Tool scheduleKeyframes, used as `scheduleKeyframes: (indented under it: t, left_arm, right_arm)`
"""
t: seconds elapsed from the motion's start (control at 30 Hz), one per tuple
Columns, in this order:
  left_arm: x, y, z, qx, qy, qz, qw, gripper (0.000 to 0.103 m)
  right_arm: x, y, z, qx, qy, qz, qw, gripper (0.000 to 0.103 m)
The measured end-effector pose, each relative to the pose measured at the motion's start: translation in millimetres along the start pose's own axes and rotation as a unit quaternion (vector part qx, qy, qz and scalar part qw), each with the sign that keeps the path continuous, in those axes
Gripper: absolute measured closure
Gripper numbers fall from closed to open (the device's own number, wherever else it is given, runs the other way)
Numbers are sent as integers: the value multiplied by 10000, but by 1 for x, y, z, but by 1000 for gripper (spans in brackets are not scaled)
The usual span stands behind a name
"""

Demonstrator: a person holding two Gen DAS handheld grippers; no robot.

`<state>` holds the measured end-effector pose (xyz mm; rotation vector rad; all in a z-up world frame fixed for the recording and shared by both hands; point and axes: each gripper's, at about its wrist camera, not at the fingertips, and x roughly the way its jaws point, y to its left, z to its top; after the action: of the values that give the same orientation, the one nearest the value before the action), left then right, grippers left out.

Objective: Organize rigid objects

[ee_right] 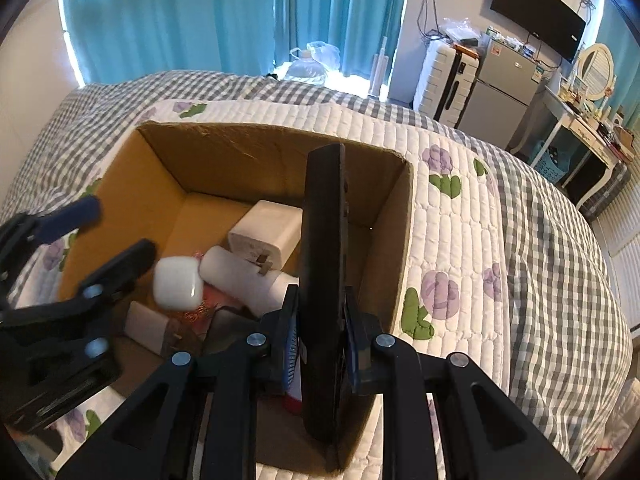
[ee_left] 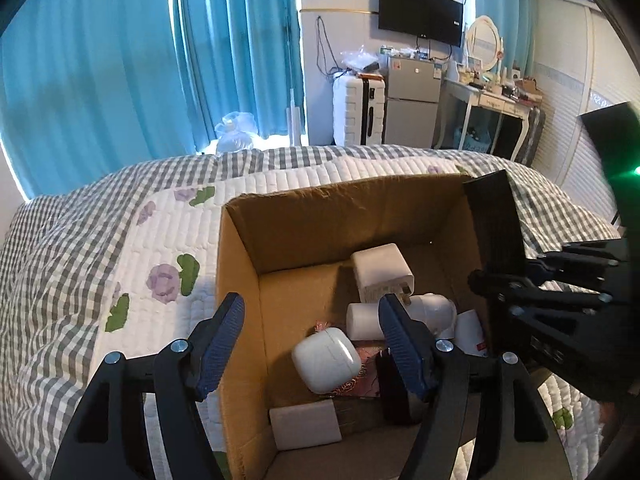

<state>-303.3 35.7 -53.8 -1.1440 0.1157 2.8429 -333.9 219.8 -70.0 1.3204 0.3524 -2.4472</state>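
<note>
Right gripper (ee_right: 320, 336) is clamping a flat black slab (ee_right: 322, 264) edge-on, both pads pressing its faces; the slab is standing upright over the cardboard box (ee_right: 132, 208), near its 3 o'clock wall. Left gripper (ee_left: 310, 344) is hovering with jaws spread wide and empty, straddling the box's 9 o'clock wall. Lying inside the box: white earbud case (ee_left: 326, 360), white charger (ee_left: 382, 270), white cylinder (ee_right: 240, 280). The box is sitting on a checked quilt (ee_right: 520, 240).
</note>
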Motion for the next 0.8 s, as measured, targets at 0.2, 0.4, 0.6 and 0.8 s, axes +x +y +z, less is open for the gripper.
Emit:
scheduleKeyframes:
  t: [0.2,0.4,0.6,0.8]
  left_arm:
    - [-3,5,0,-80,-111,-71,9999,31]
    - [-15,4,-1,-32,-258,-43,9997,31]
    - [-56,0,2,-35,-511,-47,9987,31]
    - [-128,-5,11,-173,-1051,287,9939,31]
  right_arm:
    - [14,-5,8,249,-331,-1,9991,80]
    - [-4,-4,8,378,-802,-38,9961,65]
    - [-52,-5,3,453,-1118,-133,9926,65]
    - [-134,0,-16,464,-1614,-175,9856,65]
